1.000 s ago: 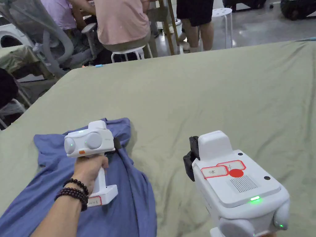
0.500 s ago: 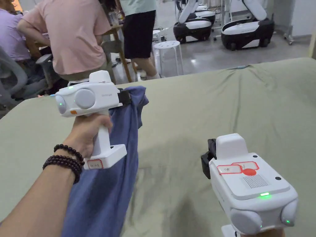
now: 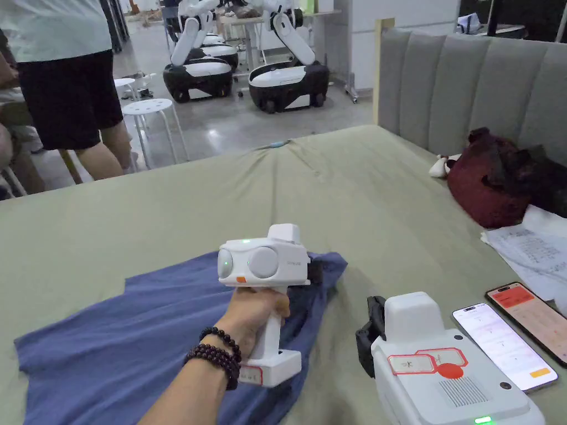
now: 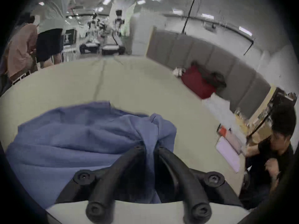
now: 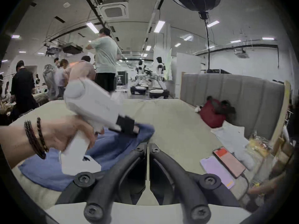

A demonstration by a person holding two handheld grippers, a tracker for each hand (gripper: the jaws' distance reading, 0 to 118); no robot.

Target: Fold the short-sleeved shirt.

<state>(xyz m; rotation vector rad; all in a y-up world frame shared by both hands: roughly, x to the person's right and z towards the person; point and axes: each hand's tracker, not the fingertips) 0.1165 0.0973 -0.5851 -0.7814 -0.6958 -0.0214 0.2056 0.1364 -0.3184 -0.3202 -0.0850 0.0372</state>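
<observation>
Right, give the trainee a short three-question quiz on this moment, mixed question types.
1. True or false: the left gripper is shut on the blue short-sleeved shirt.
2. The right gripper holds: A) the shirt, B) a phone, C) nothing.
3. Fill in: two phones lie on the olive-green bed sheet to the ___ of the right gripper.

Key
1. True: fabric is pinched between its jaws.
2. C: its jaws are closed together with nothing between them.
3. right
</observation>
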